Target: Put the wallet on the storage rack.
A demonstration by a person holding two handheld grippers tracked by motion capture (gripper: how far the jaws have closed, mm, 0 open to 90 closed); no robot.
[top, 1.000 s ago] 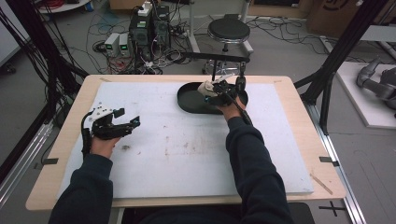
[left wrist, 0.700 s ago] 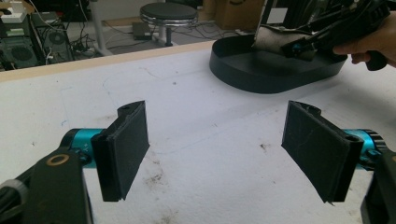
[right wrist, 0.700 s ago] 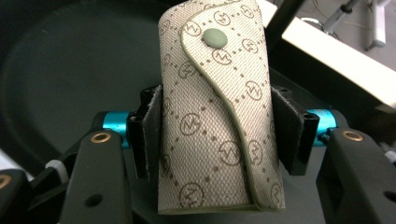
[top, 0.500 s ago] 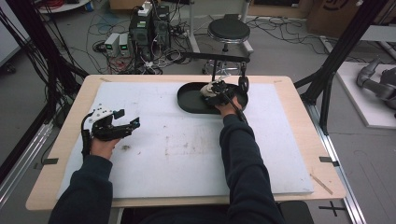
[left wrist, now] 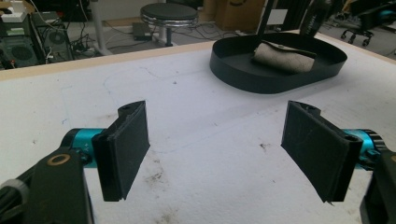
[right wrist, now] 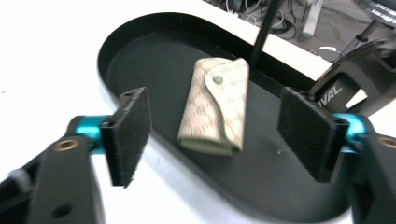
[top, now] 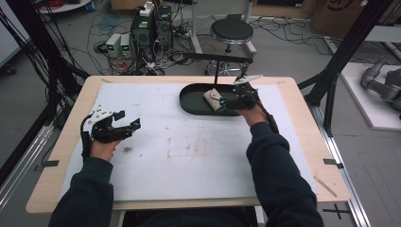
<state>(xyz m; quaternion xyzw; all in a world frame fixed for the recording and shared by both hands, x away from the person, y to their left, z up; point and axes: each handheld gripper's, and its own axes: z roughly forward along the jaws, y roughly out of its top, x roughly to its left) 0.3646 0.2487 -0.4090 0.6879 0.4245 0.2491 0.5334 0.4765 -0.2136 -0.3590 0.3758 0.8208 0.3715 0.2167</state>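
A beige pouch (top: pixel 213 100) with a snap flap lies flat in the black oval tray (top: pixel 191 108) at the back of the table. My right gripper (top: pixel 228 102) hovers over the tray's right end, pointing at the pouch. Its jaws have just been opening and now stand wide apart. In the right gripper view the pouch (right wrist: pixel 217 105) rests on the tray floor (right wrist: pixel 154 60) beyond the pads, untouched by my right gripper (right wrist: pixel 217 137). My left gripper (top: pixel 127 119) sits open over the white mat at the left, nothing between its jaws (left wrist: pixel 217 154). From there the tray (left wrist: pixel 275 83) and pouch (left wrist: pixel 282 57) lie far ahead.
A white mat (top: pixel 189 156) covers most of the wooden table. A thin black rod (top: pixel 216 73) stands just behind the tray. Beyond the table are a stool (top: pixel 231 30), computer boxes (top: pixel 151 28) and cables on the floor. Black frame posts (top: pixel 338 61) flank the table.
The right gripper has opened and drawn back to the right and slightly up, leaving the pouch lying in the tray. The left gripper has stayed where it was.
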